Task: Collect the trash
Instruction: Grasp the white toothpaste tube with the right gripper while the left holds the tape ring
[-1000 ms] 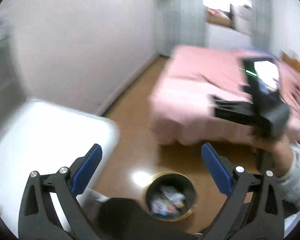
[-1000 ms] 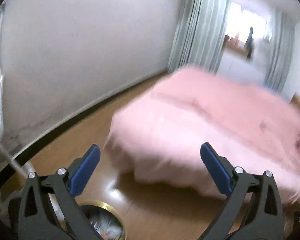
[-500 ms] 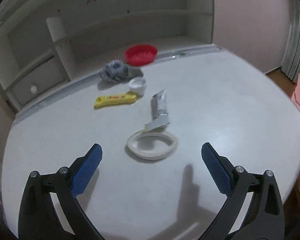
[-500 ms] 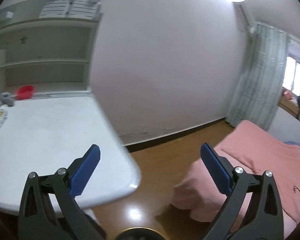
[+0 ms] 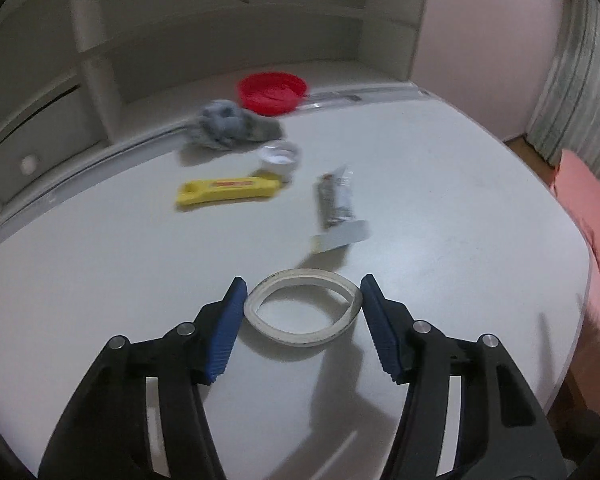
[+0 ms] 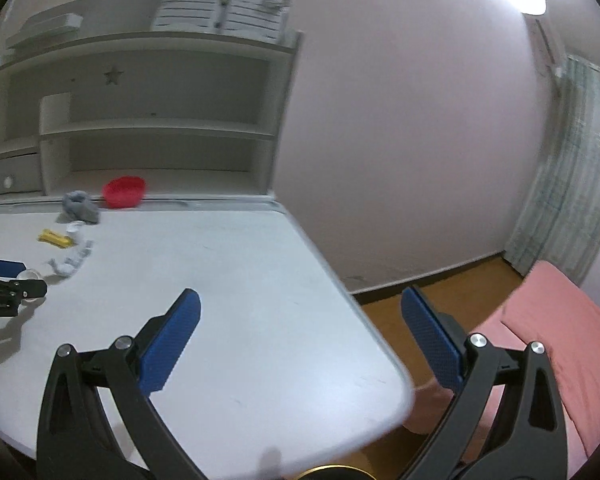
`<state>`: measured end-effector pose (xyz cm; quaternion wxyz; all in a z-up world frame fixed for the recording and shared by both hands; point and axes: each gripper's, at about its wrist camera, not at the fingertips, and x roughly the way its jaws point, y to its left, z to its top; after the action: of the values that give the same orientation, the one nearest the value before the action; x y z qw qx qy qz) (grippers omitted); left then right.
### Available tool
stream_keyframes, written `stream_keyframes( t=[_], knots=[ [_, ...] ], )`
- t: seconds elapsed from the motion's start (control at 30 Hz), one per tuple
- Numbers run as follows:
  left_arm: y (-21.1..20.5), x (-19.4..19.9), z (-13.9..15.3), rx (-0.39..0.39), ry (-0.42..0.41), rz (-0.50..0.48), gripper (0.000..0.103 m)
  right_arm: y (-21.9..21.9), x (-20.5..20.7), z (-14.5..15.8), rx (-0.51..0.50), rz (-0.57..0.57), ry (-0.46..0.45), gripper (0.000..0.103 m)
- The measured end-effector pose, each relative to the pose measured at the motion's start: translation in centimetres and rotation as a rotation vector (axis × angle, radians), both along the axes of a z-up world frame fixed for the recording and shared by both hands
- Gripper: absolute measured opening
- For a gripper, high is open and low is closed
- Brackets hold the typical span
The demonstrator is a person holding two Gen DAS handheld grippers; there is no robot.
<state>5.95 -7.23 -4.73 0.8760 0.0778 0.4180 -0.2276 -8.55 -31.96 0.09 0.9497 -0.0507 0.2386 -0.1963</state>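
My left gripper is low over the white table, angled down. A white ring of tape-like strip lies flat on the table between the blue pads. The jaws have just been closing, with the ring between them. The right pad sits against the ring's pointed outer end; the left pad is just beside the ring's rim, and I cannot tell if it touches. I read the ring as bracketed, not yet squeezed or lifted.

Beyond the ring, also on the table:
- a flattened silver tube with a white flap at its near end, just past the ring
- a yellow tool, left of the tube
- a small white cap, touching the yellow tool's right end
- a grey cloth, bunched, behind the cap
- a red bowl at the back edge, in front of the white shelf unit

My right gripper hangs over the table's near right corner, jaws wide apart, nothing between them. In its view the left gripper shows at the far left edge, with the ring mostly hidden behind it. A pink bed stands to the right, on the wooden floor. A gold rim shows at the bottom edge; I cannot tell what it belongs to.
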Motion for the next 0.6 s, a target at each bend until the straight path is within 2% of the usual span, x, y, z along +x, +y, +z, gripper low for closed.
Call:
stream_keyframes(
  t=[0.1, 0.3, 0.5, 0.6],
  knots=[
    [2.8, 0.4, 0.8, -0.008, -0.027, 0.049, 0.057, 2.1, 2.1, 0.0, 0.037, 0.086, 0.019, 0.097],
    [8.9, 0.6, 2.1, 0.027, -0.074, 0.17, 0.057, 8.0, 8.3, -1.0, 0.242, 0.315, 0.146, 0.097],
    [13.5, 1.8, 2.3, -0.001, -0.049, 0.238, 0.057, 12.8, 13.1, -3.0, 0.295, 0.387, 0.255, 0.097],
    [15.3, 2.2, 2.3, -0.022, -0.052, 0.259, 0.057, 13.0, 14.9, -2.5, 0.314, 0.36, 0.248, 0.097]
  ],
)
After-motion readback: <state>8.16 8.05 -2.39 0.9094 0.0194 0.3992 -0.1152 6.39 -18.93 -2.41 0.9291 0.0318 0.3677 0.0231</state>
